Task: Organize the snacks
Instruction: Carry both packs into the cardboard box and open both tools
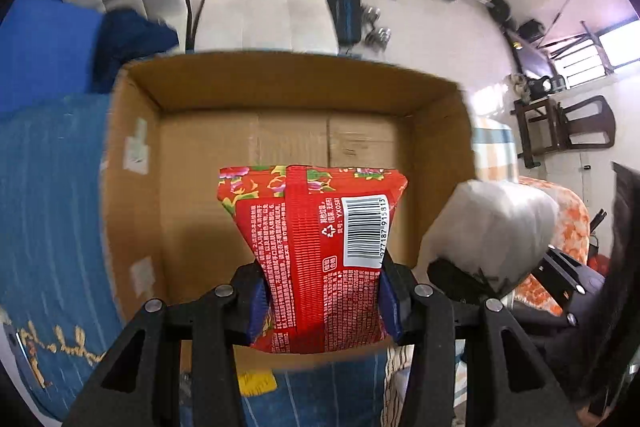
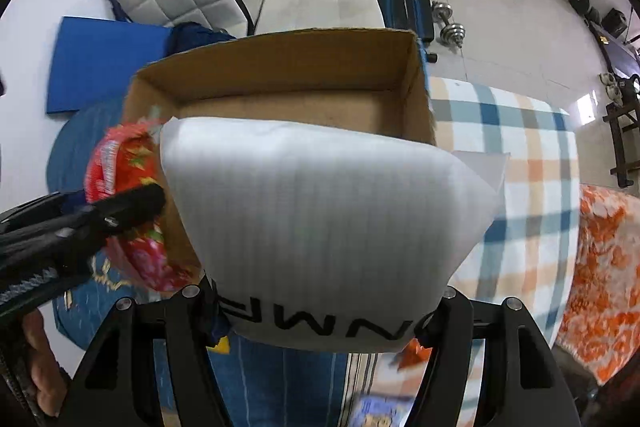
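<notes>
The cardboard box sat open-topped on blue and plaid bedding, its floor bare as far as either view showed, so there was plenty of open room inside. The white packet was the bigger load: the right gripper had its jaws clenched on the packet's near end, holding it just above the box's near wall. The red snack packet hung over the box interior, pinched at its waist by the left gripper. Both snacks appeared to be mid-carry toward the box. Next, each likely needed lowering past the rim before release; the white packet was near the right-hand wall and should clear it, and the two packets were close enough to bump.
</notes>
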Demonstrator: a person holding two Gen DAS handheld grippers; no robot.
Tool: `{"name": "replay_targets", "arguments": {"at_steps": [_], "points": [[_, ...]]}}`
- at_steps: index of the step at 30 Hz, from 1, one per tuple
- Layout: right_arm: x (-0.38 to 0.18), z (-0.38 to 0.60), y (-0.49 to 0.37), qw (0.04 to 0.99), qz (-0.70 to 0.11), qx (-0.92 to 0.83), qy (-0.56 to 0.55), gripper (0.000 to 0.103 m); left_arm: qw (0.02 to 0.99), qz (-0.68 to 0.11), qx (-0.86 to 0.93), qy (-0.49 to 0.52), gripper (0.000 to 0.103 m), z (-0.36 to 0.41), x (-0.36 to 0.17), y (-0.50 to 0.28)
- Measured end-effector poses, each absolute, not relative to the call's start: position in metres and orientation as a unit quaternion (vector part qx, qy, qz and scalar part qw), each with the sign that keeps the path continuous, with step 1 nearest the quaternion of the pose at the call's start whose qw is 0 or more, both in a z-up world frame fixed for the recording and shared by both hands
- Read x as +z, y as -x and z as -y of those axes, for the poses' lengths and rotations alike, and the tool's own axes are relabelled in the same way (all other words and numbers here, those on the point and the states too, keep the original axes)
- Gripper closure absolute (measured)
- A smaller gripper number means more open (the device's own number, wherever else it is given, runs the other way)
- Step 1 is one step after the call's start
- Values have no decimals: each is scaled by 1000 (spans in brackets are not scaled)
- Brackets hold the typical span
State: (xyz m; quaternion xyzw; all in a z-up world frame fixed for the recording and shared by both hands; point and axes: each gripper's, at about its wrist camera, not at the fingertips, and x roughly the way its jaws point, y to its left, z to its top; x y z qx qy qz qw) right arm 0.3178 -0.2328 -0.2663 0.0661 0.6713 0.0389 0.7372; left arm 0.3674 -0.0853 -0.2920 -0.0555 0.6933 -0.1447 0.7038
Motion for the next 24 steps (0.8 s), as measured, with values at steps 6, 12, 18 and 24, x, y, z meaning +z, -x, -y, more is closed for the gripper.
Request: {"name": "replay_targets", "arguments": {"at_steps": [6, 12, 18, 24], "points": [[-314, 223, -363, 714, -698, 42, -33, 33, 667, -726, -158, 57, 61, 93, -347, -414], [-361, 223, -403, 689, -725, 26, -15, 33, 647, -744, -156, 50, 60, 100, -376, -440], [-388, 222, -427, 675, -738, 25, 0, 30, 636, -756, -147, 56, 60, 98, -396, -445], [-391, 210, -436, 664, -747, 33, 26, 23, 623, -766, -142, 79, 59, 93, -404, -446]]}}
